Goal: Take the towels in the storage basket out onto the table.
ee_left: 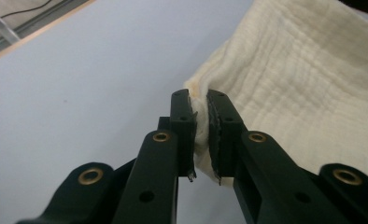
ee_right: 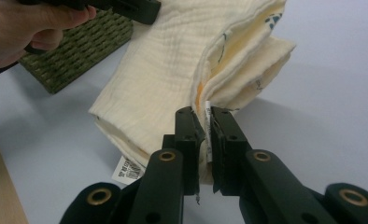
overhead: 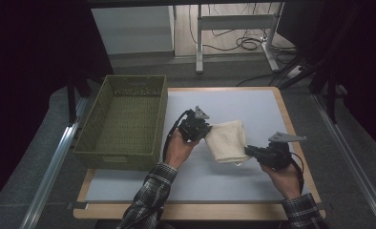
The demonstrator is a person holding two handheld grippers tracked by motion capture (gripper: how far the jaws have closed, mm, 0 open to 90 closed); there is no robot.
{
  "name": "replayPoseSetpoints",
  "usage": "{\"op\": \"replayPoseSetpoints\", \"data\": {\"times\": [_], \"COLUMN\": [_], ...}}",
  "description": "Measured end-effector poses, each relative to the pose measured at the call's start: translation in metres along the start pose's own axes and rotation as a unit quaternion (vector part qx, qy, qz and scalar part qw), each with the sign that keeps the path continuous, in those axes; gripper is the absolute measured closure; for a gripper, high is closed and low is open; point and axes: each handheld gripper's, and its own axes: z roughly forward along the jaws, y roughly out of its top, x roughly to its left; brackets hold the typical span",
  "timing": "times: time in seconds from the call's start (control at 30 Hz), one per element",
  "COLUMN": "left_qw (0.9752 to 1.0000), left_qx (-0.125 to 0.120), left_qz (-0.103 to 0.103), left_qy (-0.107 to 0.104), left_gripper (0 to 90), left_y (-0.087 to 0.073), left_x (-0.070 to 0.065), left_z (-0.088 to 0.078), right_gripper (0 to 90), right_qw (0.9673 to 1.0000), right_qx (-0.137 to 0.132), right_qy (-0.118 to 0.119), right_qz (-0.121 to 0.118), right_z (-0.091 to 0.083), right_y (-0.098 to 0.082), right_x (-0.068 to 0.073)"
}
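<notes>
**Folded cloth held at two corners, basket next**

Nearest, the right gripper [overhead: 251, 151] is clamped on a corner of the folded cream muslin cloth [overhead: 227, 140], which hangs just above the white mat [overhead: 253, 107]. Beyond it, the left gripper [overhead: 206, 130] pinches the opposite corner. Likely next: carry it level toward the green woven basket [overhead: 107, 143], keeping both grips closed
</notes>
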Motion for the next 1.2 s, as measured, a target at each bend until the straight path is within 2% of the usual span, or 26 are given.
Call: {"op": "replayPoseSetpoints", "data": {"times": [0.27,0.5,0.73,1.2], "left_qw": [0.9988,0.9962,0.9950,0.9942], "left_qx": [0.017,0.029,0.029,0.019], "left_qz": [0.022,0.039,0.036,0.021], "left_qy": [0.040,0.072,0.089,0.104], "left_gripper": [81.8,81.7,81.7,81.6], "left_y": [0.007,0.011,0.009,0.004], "left_x": [0.012,0.024,0.037,0.055], "left_z": [-0.016,-0.030,-0.042,-0.061], "right_gripper": [82.2,82.2,82.2,82.2], "right_qw": [0.9999,0.9998,0.9995,0.9988], "right_qx": [0.002,-0.002,0.002,0.005], "right_qy": [0.007,0.016,0.022,0.035], "right_qz": [-0.008,-0.015,-0.024,-0.033], "right_z": [0.014,0.028,0.042,0.061], "right_y": [0.021,0.039,0.053,0.070], "right_x": [0.013,0.024,0.033,0.048]}}
